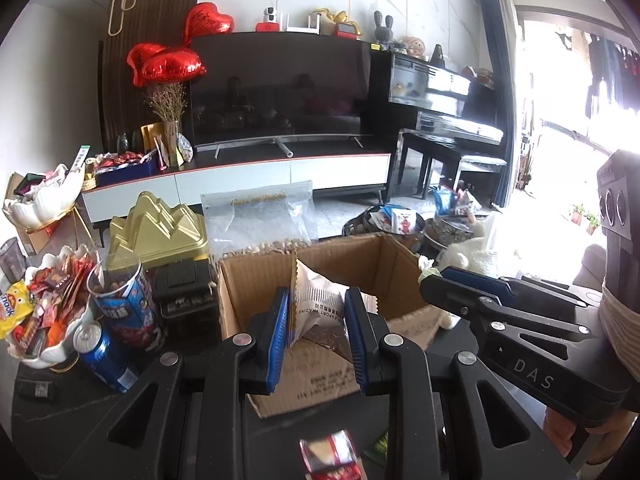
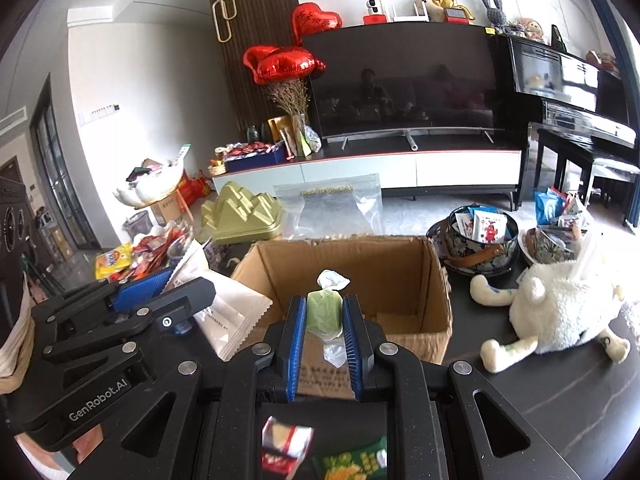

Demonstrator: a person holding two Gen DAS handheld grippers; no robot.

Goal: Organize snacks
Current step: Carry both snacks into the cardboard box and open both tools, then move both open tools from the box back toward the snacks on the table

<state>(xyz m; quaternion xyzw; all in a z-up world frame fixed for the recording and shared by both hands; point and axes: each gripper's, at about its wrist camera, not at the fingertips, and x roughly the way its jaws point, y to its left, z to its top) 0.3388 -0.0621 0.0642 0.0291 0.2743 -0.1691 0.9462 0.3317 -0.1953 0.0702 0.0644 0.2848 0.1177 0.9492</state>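
My left gripper [image 1: 318, 308] is shut on a white snack packet [image 1: 320, 296] with a brown lower part, held upright over the near side of an open cardboard box [image 1: 248, 284]. From the right, the right gripper [image 1: 434, 278] reaches toward the box with a pale green bit at its tip. In the right wrist view, my right gripper [image 2: 325, 316] is shut on a small green wrapped sweet [image 2: 324, 312] above the box [image 2: 436, 280]. The left gripper [image 2: 176, 284] shows at the left with the white packet [image 2: 230, 312].
A white shell bowl of snacks [image 1: 56, 354], a blue can [image 1: 102, 356], a blue tube [image 1: 124, 304] and a gold mountain-shaped tin [image 1: 156, 228] stand left of the box. A clear zip bag [image 1: 256, 216] is behind it. To the right are patterned bowls [image 2: 480, 246] and a plush sheep [image 2: 560, 308].
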